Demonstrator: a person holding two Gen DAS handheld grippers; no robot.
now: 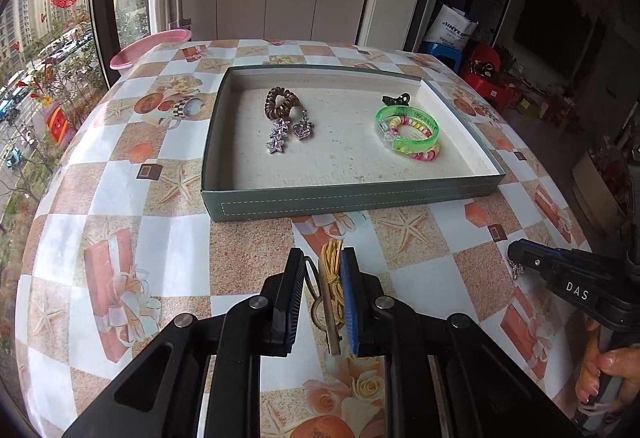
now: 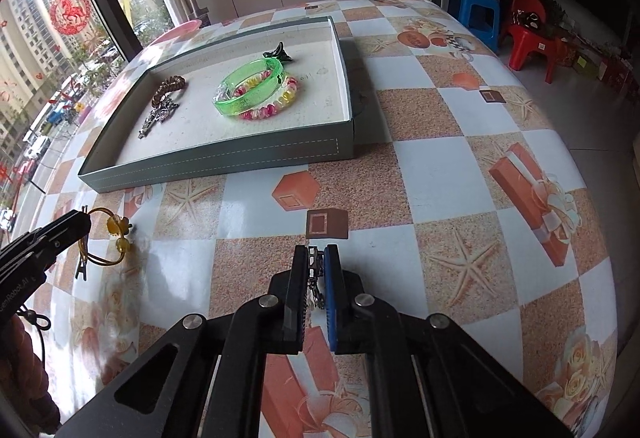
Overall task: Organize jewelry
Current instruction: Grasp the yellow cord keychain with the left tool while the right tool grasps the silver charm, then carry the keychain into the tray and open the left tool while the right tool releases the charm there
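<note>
Dangling between left gripper (image 1: 323,258) pads — yellow hair tie (image 1: 334,270).

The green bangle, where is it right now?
The green bangle lies inside the grey tray, on its right side, leaning on a pink-and-yellow coil band with a black clip just behind.

We log tray (image 1: 348,198) on table (image 1: 168,238), toward far side. In tray, left part: coiled hair tie (image 1: 280,100), star clip (image 1: 278,136) and heart charm (image 1: 303,128) just before it. In tray, right part: bangle (image 1: 406,130) over beaded bracelet (image 1: 424,154), claw clip (image 1: 396,99) behind them. Before tray, near edge: left gripper (image 1: 322,258) with wire hair clip (image 1: 334,274) between pads; right gripper (image 2: 316,252) to its right, chain piece (image 2: 315,270) between pads. Basin (image 1: 150,46) behind table's far left corner.
</note>
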